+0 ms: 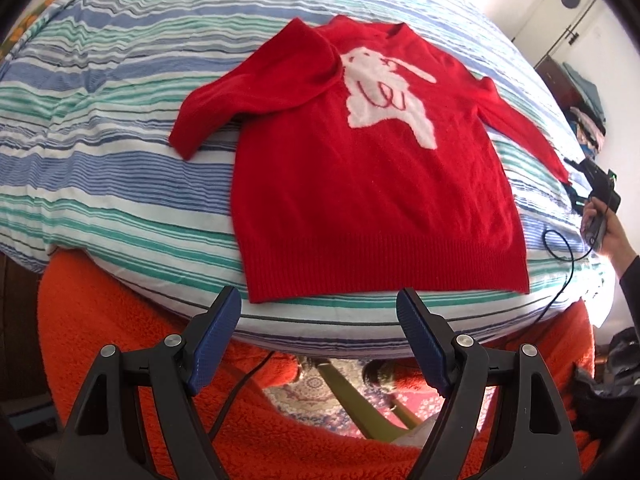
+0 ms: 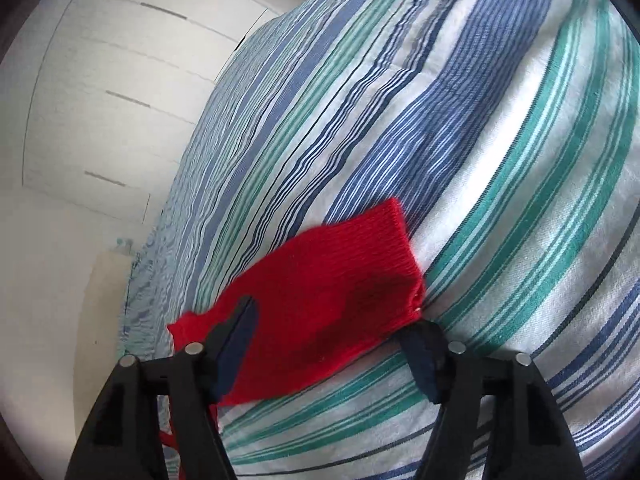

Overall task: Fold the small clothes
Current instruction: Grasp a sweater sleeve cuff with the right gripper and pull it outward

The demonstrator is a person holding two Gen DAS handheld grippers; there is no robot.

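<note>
Left gripper (image 1: 320,344) spread, empty, pitched steeply down above sweater (image 1: 372,184) hem. Right gripper (image 2: 332,344) parted, angled down, straddling sleeve cuff (image 2: 360,264) on bed (image 2: 500,160); pads not pressing.

Sweater (image 1: 372,184): bright red, white animal figure (image 1: 386,92) on the chest with thin red line marks. Ahead of the left claw (image 1: 320,344), bedsheet (image 1: 120,120): white with blue, green and dark stripes. Below that claw, blanket (image 1: 100,300): fuzzy orange. Claw pads (image 1: 218,336) blue, arms black. Sleeve cuff (image 2: 352,264) red, ribbed.
</note>
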